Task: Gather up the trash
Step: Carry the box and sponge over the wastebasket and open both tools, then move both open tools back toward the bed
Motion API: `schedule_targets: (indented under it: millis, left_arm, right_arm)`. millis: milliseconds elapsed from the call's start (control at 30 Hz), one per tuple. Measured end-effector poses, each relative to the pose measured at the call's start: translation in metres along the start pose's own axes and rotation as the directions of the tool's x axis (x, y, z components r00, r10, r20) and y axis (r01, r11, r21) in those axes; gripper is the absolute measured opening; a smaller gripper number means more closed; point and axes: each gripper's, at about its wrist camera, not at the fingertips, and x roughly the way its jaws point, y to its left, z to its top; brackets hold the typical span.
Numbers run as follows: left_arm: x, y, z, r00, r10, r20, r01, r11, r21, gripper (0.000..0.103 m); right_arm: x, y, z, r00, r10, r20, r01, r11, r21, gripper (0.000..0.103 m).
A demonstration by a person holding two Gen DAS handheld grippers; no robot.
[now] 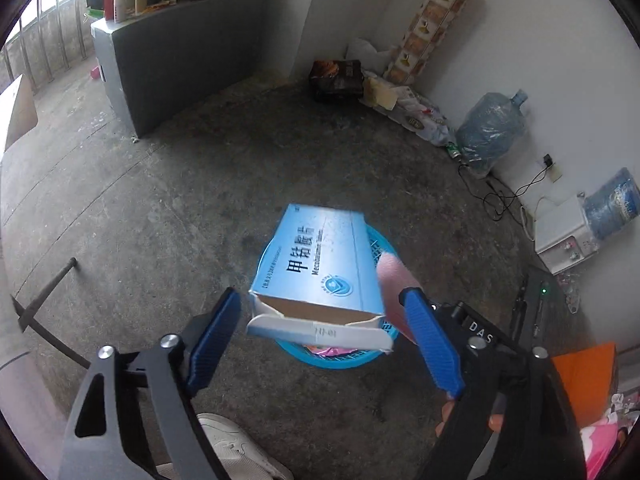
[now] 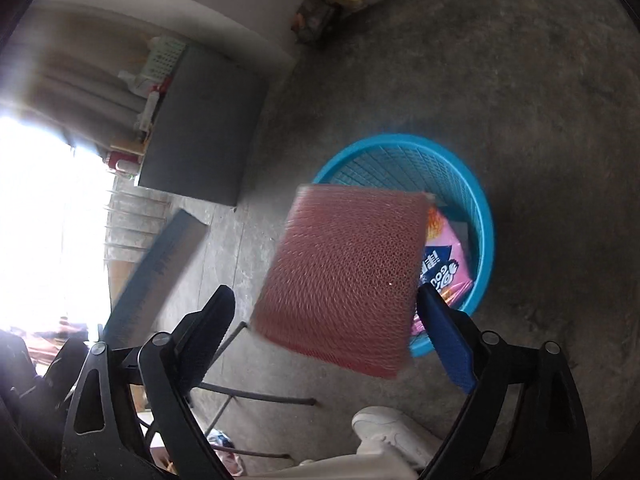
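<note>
A light blue carton (image 1: 320, 256) with dark print and a torn-open end hangs between the fingers of my left gripper (image 1: 322, 294). The jaws stand wide and there is a gap on each side of the carton, so the gripper is open. Under it sits the blue plastic basket (image 1: 332, 360). In the right wrist view a pink mesh pad (image 2: 340, 276), blurred, floats between the spread fingers of my right gripper (image 2: 326, 291), clear of the left finger and close to the right one. It is over the near rim of the basket (image 2: 486, 216), which holds a pink snack wrapper (image 2: 444, 264).
A grey cabinet (image 1: 180, 60) stands at the back left. Bags and boxes lie piled along the far wall (image 1: 400, 96), beside large water bottles (image 1: 492, 128) and cables. A pickaxe (image 1: 44, 300) lies on the left floor. A person's white shoe (image 1: 236, 448) is near my fingers.
</note>
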Motion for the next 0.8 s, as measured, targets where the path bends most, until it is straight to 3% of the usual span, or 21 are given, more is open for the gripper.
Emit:
schedule_targets:
  millis: [100, 200, 333, 567, 800]
  left_arm:
    - [0.022, -0.003, -0.002, 0.998, 0.046, -0.038, -0.047, 0.999, -0.015, 0.086]
    - [0.010, 0.006, -0.006, 1.000, 0.027, -0.004, -0.027, 0.997, -0.079, 0.086]
    - [-0.023, 0.000, -0.006, 0.995, 0.070, 0.071, -0.067, 0.996, -0.053, 0.086]
    - [-0.117, -0.022, -0.010, 0.978, 0.037, 0.207, -0.047, 0.998, 0.045, 0.086]
    - [-0.213, -0.018, -0.028, 0.955, -0.022, 0.296, -0.005, 0.996, 0.087, 0.089]
  right_arm:
    - [0.032, -0.035, 0.000, 0.995, -0.067, -0.076, 0.076, 0.990, 0.118, 0.089]
    - [0.031, -0.053, -0.016, 0.997, -0.057, -0.055, 0.065, 0.986, 0.152, 0.089]
    - [0.008, -0.053, -0.034, 0.999, -0.047, 0.018, 0.044, 0.990, 0.137, 0.089]
    - [-0.048, 0.004, -0.059, 0.989, -0.029, 0.147, 0.036, 0.998, -0.047, 0.089]
    - [-0.101, 0.067, -0.089, 0.977, 0.033, 0.211, 0.022, 0.967, -0.255, 0.089]
